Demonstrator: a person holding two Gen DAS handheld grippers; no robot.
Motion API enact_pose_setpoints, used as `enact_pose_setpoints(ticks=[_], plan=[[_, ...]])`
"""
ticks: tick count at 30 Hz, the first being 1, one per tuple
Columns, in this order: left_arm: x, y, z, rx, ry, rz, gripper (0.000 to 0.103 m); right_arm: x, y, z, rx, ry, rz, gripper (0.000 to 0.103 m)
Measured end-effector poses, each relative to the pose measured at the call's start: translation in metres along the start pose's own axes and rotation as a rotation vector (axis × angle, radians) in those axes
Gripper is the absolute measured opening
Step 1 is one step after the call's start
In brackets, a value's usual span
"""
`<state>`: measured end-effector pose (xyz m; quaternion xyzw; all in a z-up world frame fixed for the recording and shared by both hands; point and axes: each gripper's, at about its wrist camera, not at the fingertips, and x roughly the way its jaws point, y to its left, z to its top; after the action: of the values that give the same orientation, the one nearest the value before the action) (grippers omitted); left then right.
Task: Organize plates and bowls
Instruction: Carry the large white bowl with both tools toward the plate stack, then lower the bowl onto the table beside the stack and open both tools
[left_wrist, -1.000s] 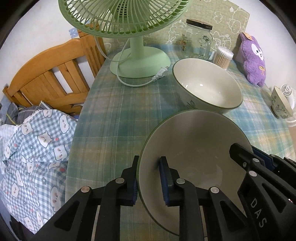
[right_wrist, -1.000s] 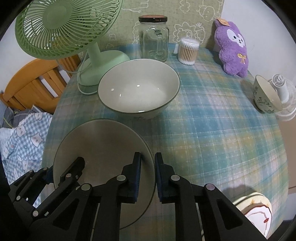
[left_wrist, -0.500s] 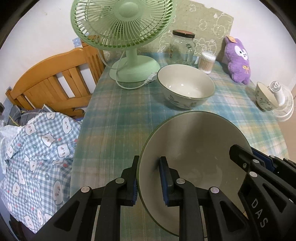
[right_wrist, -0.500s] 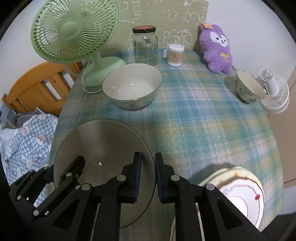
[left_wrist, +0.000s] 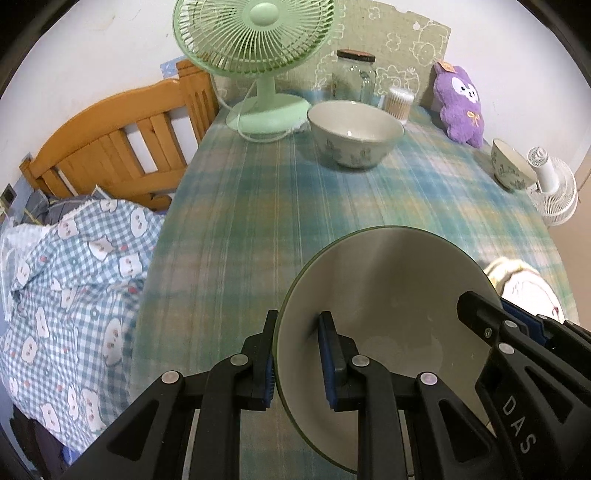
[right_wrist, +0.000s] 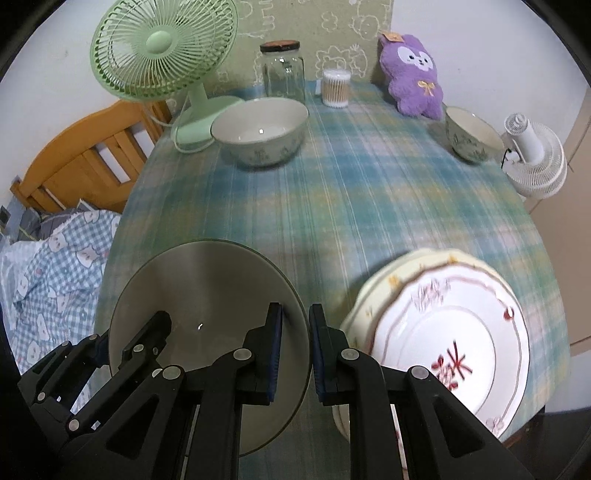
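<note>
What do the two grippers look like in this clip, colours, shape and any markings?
Both are matte black plastic with angular, open-framed linkage arms joined by round silver pins. The left gripper and right gripper each carry flat blue pads on the inner finger faces. In the left view, white letters "DAS" show on the right gripper's body. No cables, sleeves or hands are visible.

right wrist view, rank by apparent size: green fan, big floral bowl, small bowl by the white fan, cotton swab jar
1. green fan
2. big floral bowl
3. small bowl
4. cotton swab jar

All sit toward the table's far end, so nearness hardly skews the order.
</note>
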<state>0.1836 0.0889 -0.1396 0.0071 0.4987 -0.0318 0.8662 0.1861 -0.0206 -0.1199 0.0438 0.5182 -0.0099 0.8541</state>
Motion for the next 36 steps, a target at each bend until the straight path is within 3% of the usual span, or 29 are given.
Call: enact_pose_setpoints(ticks=[11, 20, 26, 28, 30, 31, 36], plan=[[0.001, -0.006, -0.028, 0.001, 0.026, 0.0, 0.018, 0.004, -0.008, -0.03, -0.008, 0.034, 0.008, 0.018], [0.004, -0.012, -0.031, 0.025, 0.018, -0.014, 0.018, 0.008, -0.012, -0.034, -0.007, 0.047, -0.012, 0.018], [0.006, -0.015, -0.031, 0.027, 0.052, -0.036, 0.046, 0.008, -0.012, -0.032, -0.015, 0.053, 0.006, 0.019], [0.004, -0.013, -0.029, 0.023, 0.054, -0.039, 0.051, 0.007, -0.013, -0.031, -0.018, 0.059, 0.003, 0.025], [-0.001, -0.012, -0.026, 0.017, 0.04, -0.039, 0.055, 0.002, -0.014, -0.028, -0.015, 0.046, 0.003, 0.058], [-0.003, -0.01, -0.025, 0.014, 0.033, -0.036, 0.059, -0.001, -0.015, -0.026, -0.006, 0.031, -0.004, 0.064], [-0.019, -0.008, -0.008, 0.02, 0.002, -0.054, 0.067, -0.022, -0.018, -0.014, 0.009, -0.012, -0.021, 0.067]])
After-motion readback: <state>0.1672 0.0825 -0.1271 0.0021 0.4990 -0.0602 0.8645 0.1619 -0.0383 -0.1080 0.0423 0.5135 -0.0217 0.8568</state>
